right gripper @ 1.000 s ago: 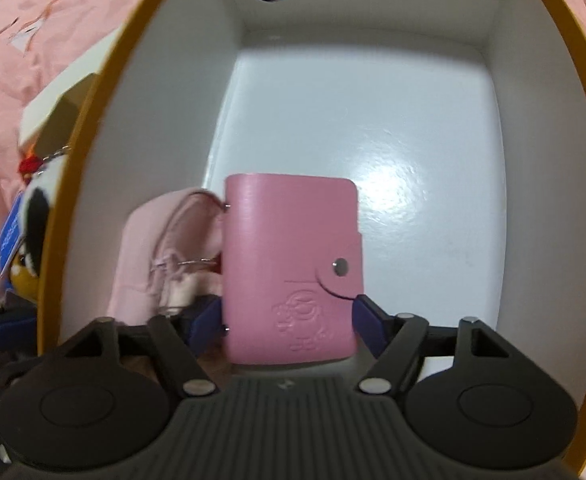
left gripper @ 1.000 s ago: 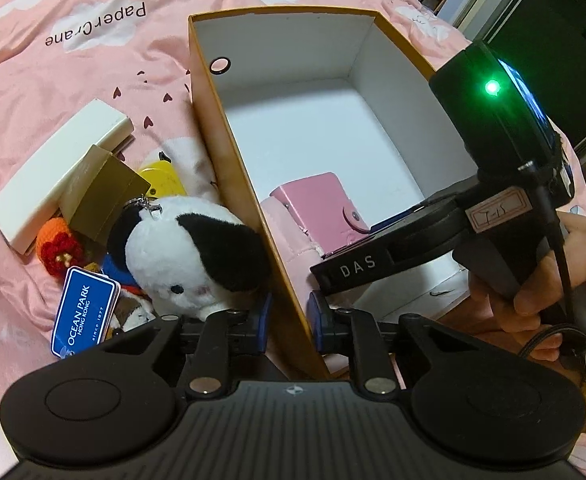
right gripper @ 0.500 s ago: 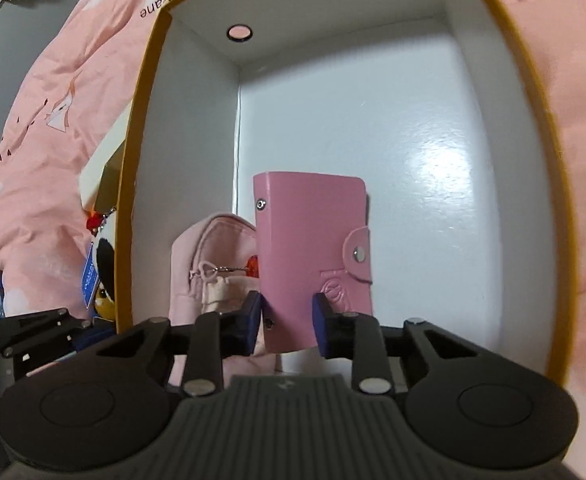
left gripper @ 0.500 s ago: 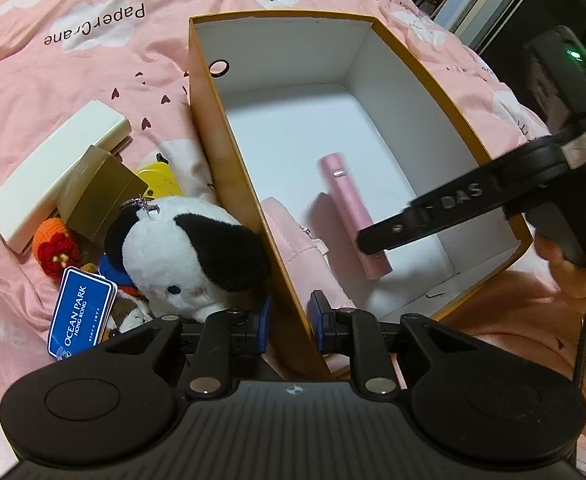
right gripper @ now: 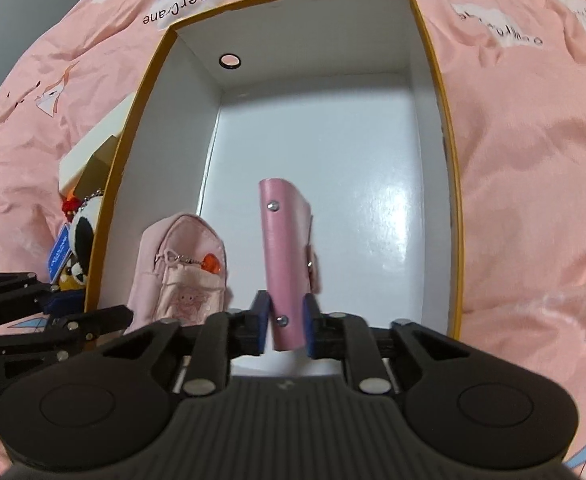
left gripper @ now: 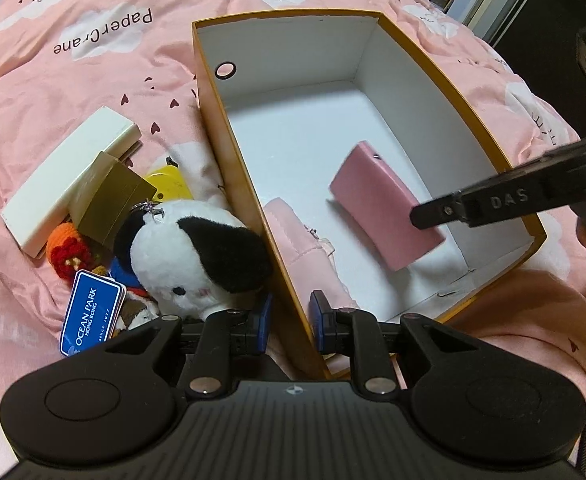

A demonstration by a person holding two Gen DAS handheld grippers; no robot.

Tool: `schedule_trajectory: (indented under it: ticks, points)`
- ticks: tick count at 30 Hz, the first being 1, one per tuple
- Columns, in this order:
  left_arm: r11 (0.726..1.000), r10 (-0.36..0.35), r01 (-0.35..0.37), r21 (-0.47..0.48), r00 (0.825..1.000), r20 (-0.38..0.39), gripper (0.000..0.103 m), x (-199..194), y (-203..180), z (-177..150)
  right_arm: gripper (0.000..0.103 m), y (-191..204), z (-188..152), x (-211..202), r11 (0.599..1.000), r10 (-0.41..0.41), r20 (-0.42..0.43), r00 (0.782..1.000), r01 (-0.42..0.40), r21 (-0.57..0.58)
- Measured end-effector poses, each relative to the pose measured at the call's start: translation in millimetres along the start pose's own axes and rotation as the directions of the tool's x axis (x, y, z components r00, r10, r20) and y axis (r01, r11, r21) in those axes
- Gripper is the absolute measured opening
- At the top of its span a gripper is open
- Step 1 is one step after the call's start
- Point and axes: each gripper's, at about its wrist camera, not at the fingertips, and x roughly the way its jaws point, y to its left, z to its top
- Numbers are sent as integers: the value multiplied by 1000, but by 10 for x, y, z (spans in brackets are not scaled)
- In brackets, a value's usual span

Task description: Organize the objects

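An open box (left gripper: 221,128) with orange outer walls and a white inside lies on the pink bed; it also shows in the right wrist view (right gripper: 449,184). My right gripper (right gripper: 285,327) is shut on a pink card wallet (right gripper: 287,248) and holds it edge-up above the box floor; the wallet also shows in the left wrist view (left gripper: 385,210). A pale pink pouch (right gripper: 185,268) leans against the box's left wall. My left gripper (left gripper: 291,322) is shut on the near left wall of the box.
Left of the box lie a black-and-white plush (left gripper: 189,252), a blue Ocean Park tag (left gripper: 91,314), a gold box (left gripper: 111,196), a cream box (left gripper: 69,174), a yellow item (left gripper: 169,184) and an orange-red knitted toy (left gripper: 67,254). Pink bedding (right gripper: 533,160) surrounds everything.
My right gripper closed on the pink wallet, lifted it, turned it on edge and drew back from the box. My left gripper stayed clamped on the box wall.
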Motion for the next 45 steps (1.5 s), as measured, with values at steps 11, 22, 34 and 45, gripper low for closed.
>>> schedule_trajectory:
  ticks: [11,22,34,45]
  points:
    - [999,-30,29,-30,1000,-4,23,6,48,2,20,152,183,271,994,-33,-2,999,33,-103]
    - [999,-44,44,-26,999,-2,20,-7,32,-13,18,372,-148,161,994,83,-107,991,-90,-61]
    - [997,-76,76,-16,997,27,20,-112,57,-47,28,231,-256,255,966,214,-43,976,-205,158]
    - [995,-63,74,-74,988,143,22,-566,236,-45,22,98,-373,142,933,261,78,962,-272,235]
